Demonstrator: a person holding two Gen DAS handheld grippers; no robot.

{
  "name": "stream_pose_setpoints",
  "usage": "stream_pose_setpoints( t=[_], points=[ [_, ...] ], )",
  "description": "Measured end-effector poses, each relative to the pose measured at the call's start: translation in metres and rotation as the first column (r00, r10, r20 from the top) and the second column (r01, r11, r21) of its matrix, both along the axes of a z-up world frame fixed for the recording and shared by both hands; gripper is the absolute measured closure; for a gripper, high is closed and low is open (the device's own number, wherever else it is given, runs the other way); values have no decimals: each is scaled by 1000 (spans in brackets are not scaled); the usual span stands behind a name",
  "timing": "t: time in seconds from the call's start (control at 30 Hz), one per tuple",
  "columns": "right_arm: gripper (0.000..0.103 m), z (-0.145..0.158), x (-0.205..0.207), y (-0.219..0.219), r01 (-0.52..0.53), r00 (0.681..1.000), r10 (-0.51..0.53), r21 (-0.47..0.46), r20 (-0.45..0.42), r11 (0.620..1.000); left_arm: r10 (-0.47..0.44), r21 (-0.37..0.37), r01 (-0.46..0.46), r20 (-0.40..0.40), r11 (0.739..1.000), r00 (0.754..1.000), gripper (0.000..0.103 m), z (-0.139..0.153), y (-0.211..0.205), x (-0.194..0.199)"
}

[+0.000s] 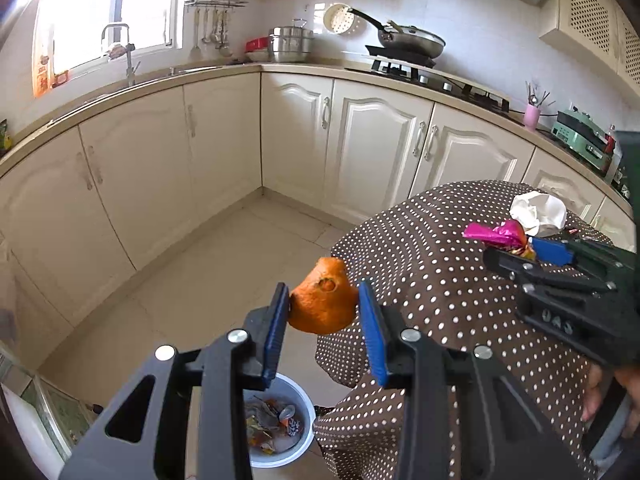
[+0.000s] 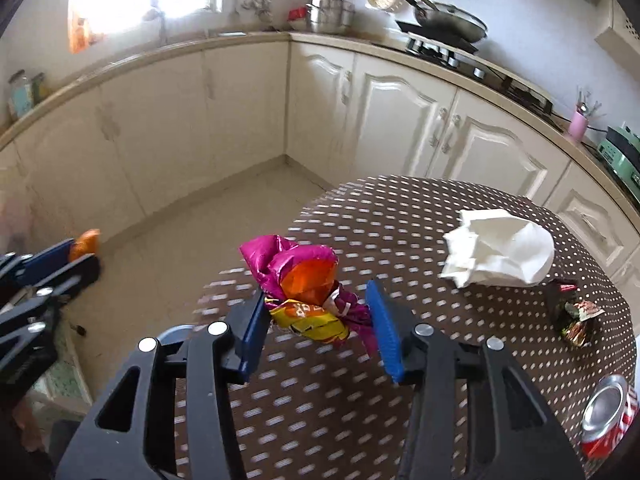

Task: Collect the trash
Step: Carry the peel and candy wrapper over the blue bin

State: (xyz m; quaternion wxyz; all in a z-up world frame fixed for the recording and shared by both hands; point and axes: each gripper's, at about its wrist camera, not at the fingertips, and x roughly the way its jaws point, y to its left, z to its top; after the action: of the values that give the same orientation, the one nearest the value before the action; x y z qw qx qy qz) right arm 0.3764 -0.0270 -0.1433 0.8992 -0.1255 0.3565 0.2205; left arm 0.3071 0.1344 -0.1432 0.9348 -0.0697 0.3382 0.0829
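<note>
Left wrist view: an orange peel (image 1: 323, 304) is held up between the blue pads of the left gripper (image 1: 326, 320), whose jaws are partly closed on it. The peel is pressed against the left pad and reaches the right pad, its upper tip standing above both. It is carried over the floor, just beside the edge of the dotted tablecloth (image 1: 440, 280). Below the jaws a white bin (image 1: 294, 454) is seen on the floor, with scraps already in it. At the right the right gripper (image 1: 516, 248) is seen over the table with a pink wrapper (image 1: 500, 234) at its tips, and a white tissue (image 1: 538, 208) lies behind it.

Right wrist view: the wrapper (image 2: 308, 284), pink with orange and yellow parts, is gripped between the pads of the right gripper (image 2: 318, 328), the jaws about half closed on it; its bulk rises above and ahead of the pads. It is held over the tablecloth (image 2: 400, 220). On the cloth lie the tissue (image 2: 500, 248), a dark wrapper (image 2: 572, 312) and a red can (image 2: 608, 416). At the left edge the left gripper (image 2: 76, 252) is seen with the peel (image 2: 85, 243).
</note>
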Motion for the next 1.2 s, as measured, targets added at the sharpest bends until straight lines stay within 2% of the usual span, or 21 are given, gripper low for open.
stream_pose_setpoints(
  t=[0.2,0.3,0.5,0.63,0.97,1.17,1.2],
  points=[
    [58,7,-42,38,-101,994,104,109,-16,989,51,7,-51,-6,999,999,68,-3,21,-32],
    [58,2,-58,62,-132,990,136,131,-28,983,106,20,-105,-33,994,994,68,-14,41,-53],
    [58,-32,-82,114,-199,973,209,107,-97,974,198,34,-196,-92,980,976,69,-40,78,-78],
    [58,-57,-85,135,-218,963,227,79,-145,973,217,18,-216,-128,976,968,69,-57,99,-87],
    [57,-88,-77,150,-202,960,206,42,-190,979,203,-8,-210,-220,978,954,68,-102,119,-72],
    [57,-95,-68,151,-189,962,192,30,-193,981,184,-33,-196,-228,980,956,67,-107,120,-59],
    [57,-96,-66,150,-188,963,189,27,-192,982,191,-33,-204,-237,978,953,63,-108,121,-56]
  ],
)
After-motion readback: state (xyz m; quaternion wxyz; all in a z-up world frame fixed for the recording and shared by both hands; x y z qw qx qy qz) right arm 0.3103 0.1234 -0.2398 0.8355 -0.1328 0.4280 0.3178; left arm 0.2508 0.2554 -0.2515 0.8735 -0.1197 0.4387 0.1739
